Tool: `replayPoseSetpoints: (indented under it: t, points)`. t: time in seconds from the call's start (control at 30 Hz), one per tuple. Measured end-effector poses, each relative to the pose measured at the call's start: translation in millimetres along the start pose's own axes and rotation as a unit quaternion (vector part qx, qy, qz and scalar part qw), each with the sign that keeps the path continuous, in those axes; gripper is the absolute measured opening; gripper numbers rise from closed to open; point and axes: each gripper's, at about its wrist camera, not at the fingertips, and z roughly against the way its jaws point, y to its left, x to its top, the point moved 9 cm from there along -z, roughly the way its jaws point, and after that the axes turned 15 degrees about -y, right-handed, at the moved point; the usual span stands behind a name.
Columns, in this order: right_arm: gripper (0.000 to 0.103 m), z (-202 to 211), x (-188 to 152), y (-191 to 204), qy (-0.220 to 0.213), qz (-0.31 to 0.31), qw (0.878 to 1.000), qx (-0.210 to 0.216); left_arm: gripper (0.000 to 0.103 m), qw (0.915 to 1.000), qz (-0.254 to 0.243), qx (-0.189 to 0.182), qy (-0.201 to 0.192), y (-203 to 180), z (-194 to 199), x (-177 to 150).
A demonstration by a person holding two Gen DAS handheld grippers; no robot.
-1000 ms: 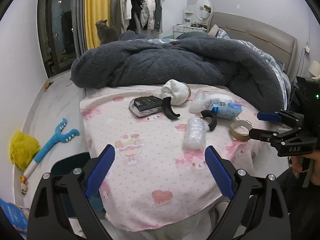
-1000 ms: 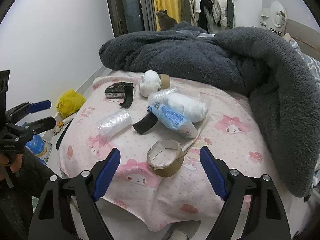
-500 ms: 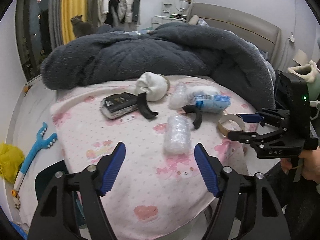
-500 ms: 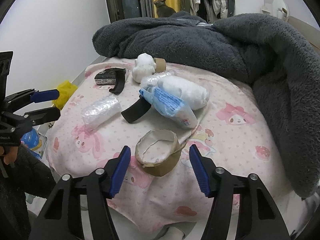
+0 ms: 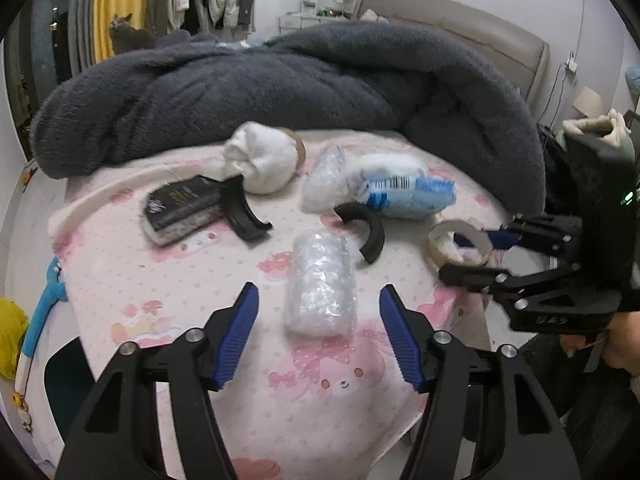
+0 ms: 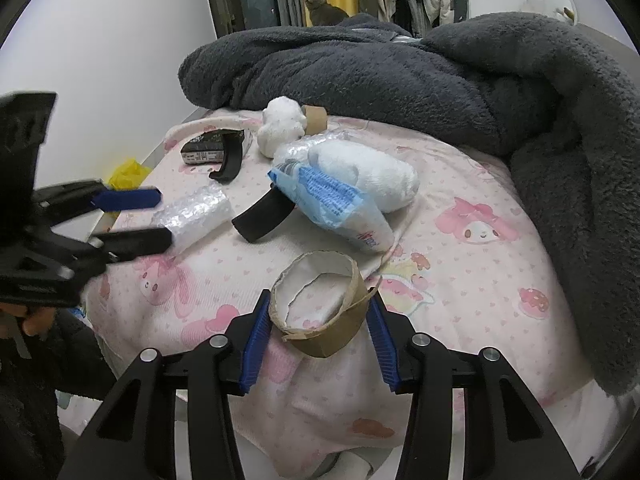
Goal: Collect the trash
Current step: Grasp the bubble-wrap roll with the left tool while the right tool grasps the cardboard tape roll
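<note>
Right at the near edge of the bed, the right gripper [image 6: 318, 334] straddles the empty cardboard tape roll [image 6: 320, 300], its blue pads set just outside the roll's walls on either side; whether they already touch the cardboard I cannot tell, and nothing is lifted yet. To take it well, I would judge the pads should close gently and squarely across the ring, since thin torn cardboard will buckle if squeezed hard. Off to the side, the left gripper [image 5: 318, 334] hangs wide open and empty, lined up on the bubble-wrap bundle [image 5: 320, 284] lying lengthwise between its fingers but not yet touching them; it needs to come further forward so the pads meet the middle of the bundle, not just its near end, as the soft wrap will likely slip. Both pieces lie on the pink sheet [image 6: 480, 280]. A little beyond sit two black curved plastic pieces [image 5: 366, 228], a blue-and-white packet [image 6: 328, 208] leaning on a white roll [image 6: 376, 180], and a dark small box [image 5: 182, 204]. Further back is a white wad [image 5: 260, 160], then the heaped grey blanket [image 5: 280, 88], and a cat [image 6: 324, 6] by the curtains.
</note>
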Motion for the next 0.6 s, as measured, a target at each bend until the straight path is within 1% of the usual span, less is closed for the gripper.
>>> replayPoseSetpoints:
  t: [0.07,0.2,0.27,0.33,0.47,0.6]
  points:
    - [0.048,2.4,2.3,-2.1,-0.004,-0.004,1.0,0.002,0.057,0.9999,0.001,-0.002,0.012,-2.6,-7.9,-3.8]
    - [0.048,8.3,6.0,-4.0,-0.011,-0.008,1.0,0.006,0.054,0.9998,0.006,0.004,0.018,-1.6,-17.2,-6.1]
    - [0.048,12.1,8.2,-4.4,-0.017,-0.008,1.0,0.009,0.045,0.9998,0.009,0.006,0.019,-0.9,-19.6,-5.7]
    - [0.048,16.3,12.4,-3.8,-0.024,-0.009,1.0,0.013,0.041,0.9998,0.01,0.007,0.017,-1.6,-21.1,-3.9]
    - [0.048,22.4,19.2,-2.3,-0.037,-0.009,0.999,0.016,0.038,0.9996,0.011,0.008,0.023,-1.9,-26.9,-4.1]
    - [0.048,24.3,26.0,-0.2,-0.046,-0.013,0.999,0.018,0.037,0.9998,0.016,0.011,0.011,-0.1,-23.2,1.0]
